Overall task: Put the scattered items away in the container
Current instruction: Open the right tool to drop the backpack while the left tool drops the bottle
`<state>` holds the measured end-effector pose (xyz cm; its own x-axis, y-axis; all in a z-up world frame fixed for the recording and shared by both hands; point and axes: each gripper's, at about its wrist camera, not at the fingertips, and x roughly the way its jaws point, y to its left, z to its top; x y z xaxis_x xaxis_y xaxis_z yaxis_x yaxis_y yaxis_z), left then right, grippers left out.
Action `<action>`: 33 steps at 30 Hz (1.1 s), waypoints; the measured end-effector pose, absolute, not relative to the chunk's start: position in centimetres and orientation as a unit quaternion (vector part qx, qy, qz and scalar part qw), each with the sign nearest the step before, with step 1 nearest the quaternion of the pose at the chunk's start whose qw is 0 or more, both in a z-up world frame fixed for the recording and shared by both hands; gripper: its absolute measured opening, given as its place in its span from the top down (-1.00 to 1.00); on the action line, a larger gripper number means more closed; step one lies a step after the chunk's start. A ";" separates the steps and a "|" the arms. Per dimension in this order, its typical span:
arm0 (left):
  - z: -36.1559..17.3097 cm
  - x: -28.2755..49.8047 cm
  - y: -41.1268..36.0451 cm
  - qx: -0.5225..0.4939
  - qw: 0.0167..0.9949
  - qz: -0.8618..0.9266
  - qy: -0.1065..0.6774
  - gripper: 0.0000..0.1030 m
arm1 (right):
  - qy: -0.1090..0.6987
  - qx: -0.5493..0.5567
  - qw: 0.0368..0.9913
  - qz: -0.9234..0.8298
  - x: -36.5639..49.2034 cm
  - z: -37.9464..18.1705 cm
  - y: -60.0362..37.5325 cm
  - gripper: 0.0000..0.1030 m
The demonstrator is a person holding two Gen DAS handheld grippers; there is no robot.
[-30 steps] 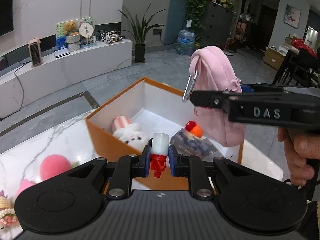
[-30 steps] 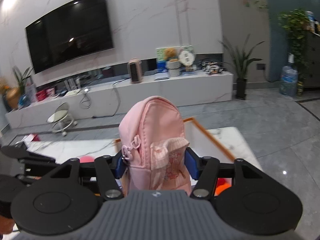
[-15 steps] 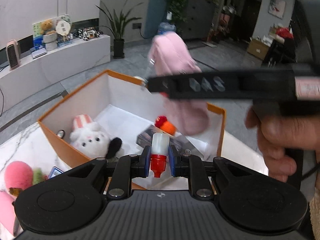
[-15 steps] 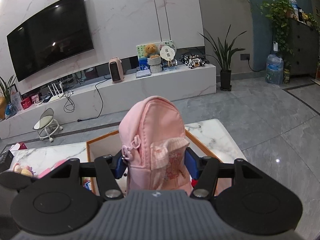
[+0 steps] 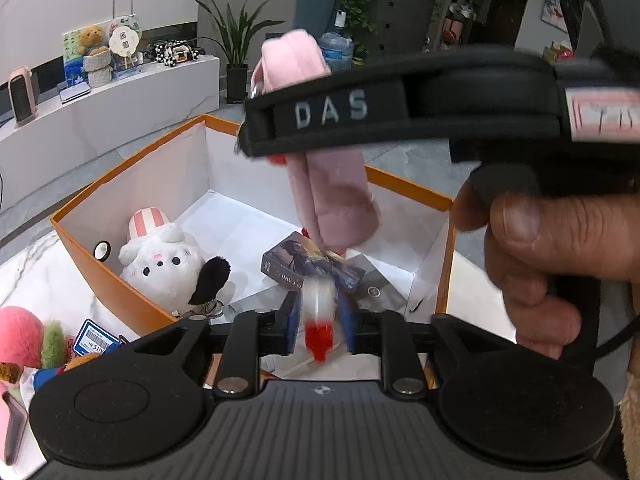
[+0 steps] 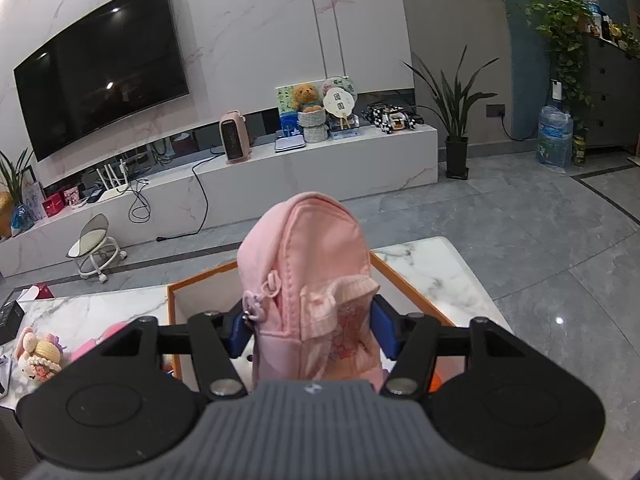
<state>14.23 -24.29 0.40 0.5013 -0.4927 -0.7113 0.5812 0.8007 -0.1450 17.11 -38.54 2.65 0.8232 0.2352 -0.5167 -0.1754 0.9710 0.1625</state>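
— What lay beyond the fingers?

— A white marble wall (image 6: pixel 280 32) with a dark television (image 6: pixel 100 68) up to the left, ceiling spots mirrored in both. Below ran a long white console (image 6: pixel 304 168) carrying a pink heater (image 6: pixel 234 136) and a teddy bear (image 6: pixel 306 98).

— And the floor?

— Glossy grey tiles (image 6: pixel 540 248). A small wheeled stool (image 6: pixel 96 248) stood far left; a potted plant (image 6: pixel 456 120) and a water jug (image 6: pixel 554 136) far right, by a blue-grey wall (image 6: pixel 520 60).
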 end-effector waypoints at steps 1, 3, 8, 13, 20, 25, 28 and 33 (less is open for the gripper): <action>0.4 14.3 -24.2 0.051 0.865 -0.309 0.391 -0.03 | 0.278 0.052 0.953 0.106 17.1 2.6 -38.5 -0.40; 0.7 14.3 -23.8 0.041 0.870 -0.307 0.384 -0.30 | 0.280 0.050 0.953 0.103 17.1 2.5 -38.4 -0.41; 1.0 14.1 -23.7 0.034 0.869 -0.310 0.384 -0.30 | 0.272 0.056 0.955 0.102 16.8 2.7 -38.7 -0.48; 1.0 14.0 -23.7 0.033 0.868 -0.312 0.386 -0.30 | 0.261 0.057 0.958 0.103 16.7 3.0 -38.5 -0.62; 1.4 13.9 -23.6 0.029 0.869 -0.313 0.383 -0.30 | 0.257 0.060 0.959 0.103 16.7 3.1 -38.6 -0.62; 1.5 13.6 -23.3 0.029 0.870 -0.314 0.379 -0.29 | 0.254 0.062 0.960 0.102 16.7 3.4 -38.6 -0.62; 1.6 13.4 -23.1 0.027 0.871 -0.312 0.378 -0.30 | 0.252 0.062 0.960 0.103 16.6 3.5 -38.5 -0.63; 1.7 13.3 -22.8 0.028 0.872 -0.310 0.377 -0.29 | 0.251 0.062 0.961 0.103 16.6 3.6 -38.4 -0.63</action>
<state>13.32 -22.77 1.70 0.5232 -0.5192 -0.6759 0.5618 0.8064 -0.1845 16.58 -38.43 3.58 0.8528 0.2293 -0.4693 -0.1675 0.9711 0.1701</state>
